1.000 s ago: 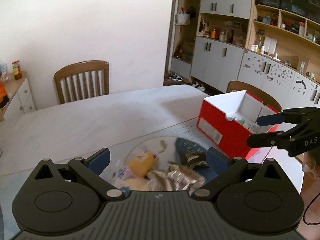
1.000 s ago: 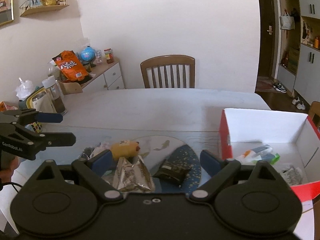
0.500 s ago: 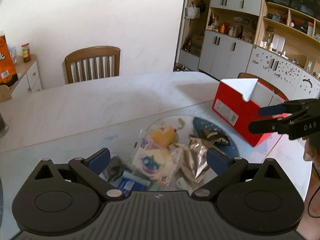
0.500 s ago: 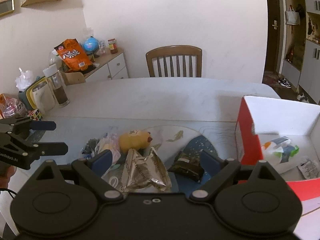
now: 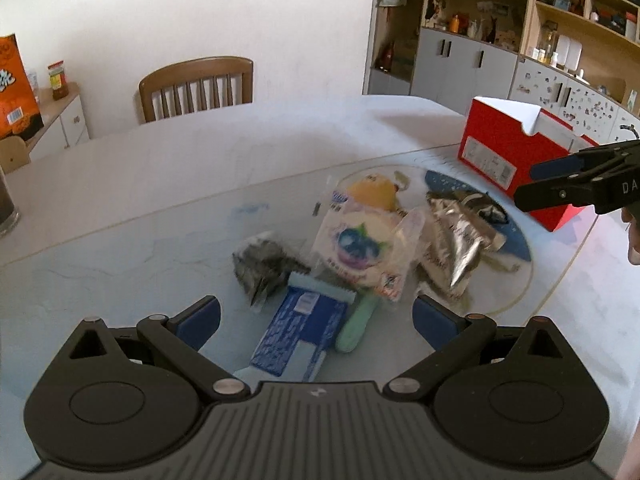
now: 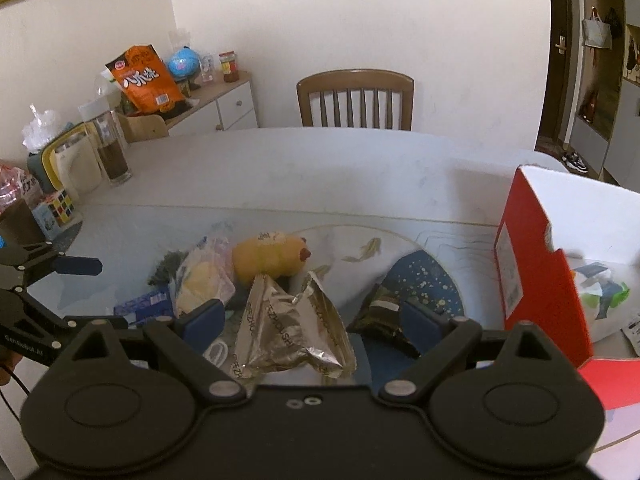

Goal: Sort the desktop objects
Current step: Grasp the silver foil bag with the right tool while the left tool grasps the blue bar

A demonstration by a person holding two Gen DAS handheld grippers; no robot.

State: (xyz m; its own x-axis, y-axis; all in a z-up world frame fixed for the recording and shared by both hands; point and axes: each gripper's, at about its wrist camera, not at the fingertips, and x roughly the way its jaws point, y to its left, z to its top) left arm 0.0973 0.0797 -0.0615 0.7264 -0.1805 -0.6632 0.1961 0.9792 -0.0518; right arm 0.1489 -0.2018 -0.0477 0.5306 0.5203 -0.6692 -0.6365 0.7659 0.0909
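Table (image 5: 168, 184) with one red box (image 6: 536, 280), one silver pouch (image 6: 288, 320), both grippers' jaws wide, empty.

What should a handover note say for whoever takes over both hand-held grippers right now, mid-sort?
Left hand-held gripper: open, empty, above the blue packet.
Right hand-held gripper: open, empty, above the silver foil packet.
Unsorted pile on the table: blue packet, silver foil packet, yellow plush toy, blueberry snack bag, dark wrapper, green handle.
Red box to the right already holds a few wrappers.
Left: grasp each pile item and sort it; nothing is gripped yet.
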